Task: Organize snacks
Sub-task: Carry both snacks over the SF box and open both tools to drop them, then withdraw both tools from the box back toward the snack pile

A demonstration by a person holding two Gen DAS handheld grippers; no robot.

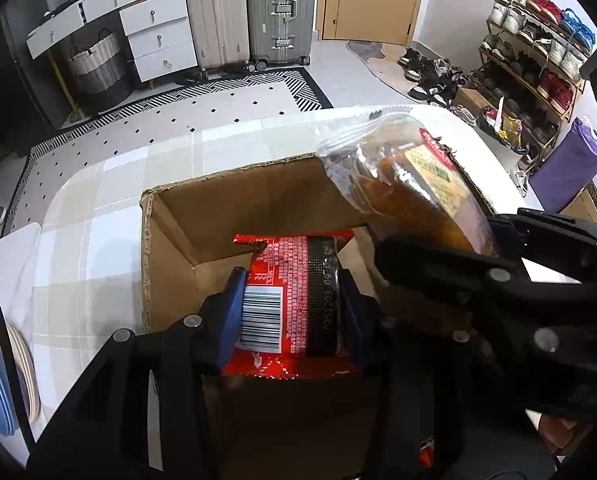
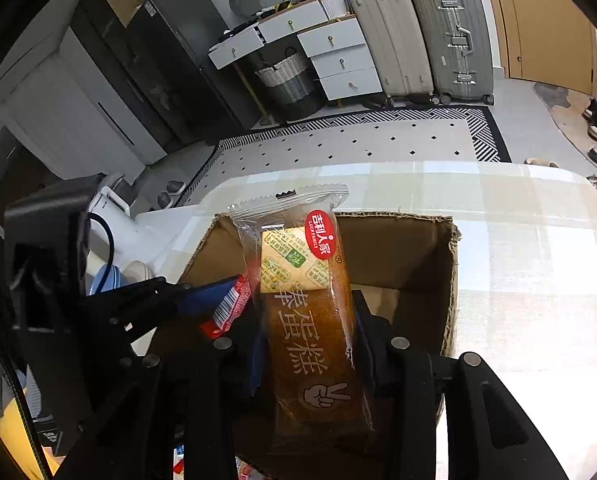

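We have both snacks over the open cardboard box [image 1: 170, 248] at frame centre: left gripper [image 1: 294, 312] jaws clamped on the red packet [image 1: 294, 280], right gripper [image 2: 310, 344] jaws clamped on the cake pack [image 2: 306, 320]. The grippers sit close together, so we risk a collision, or the long pack catching the box rim on release.

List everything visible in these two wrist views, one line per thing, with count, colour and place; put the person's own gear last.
cardboard box: one, brown, open on the table.
red snack packet: one, red with barcode, over the box, in the left gripper.
cake packet: one, clear wrap over brown cake, over the box, in the right gripper.
table: one, pale checked cover, under the box.
plates: a few, blue and beige, table's left edge.
suitcases: two, beige and grey, by the far wall.
drawers: one unit, white, left of the suitcases.
basket: one, white and grey, below the drawers.
shoe rack: one, full, far right.
rug: one, white with black border, floor.
left gripper: one, black, shut on the red packet.
right gripper: one, black, shut on the cake.
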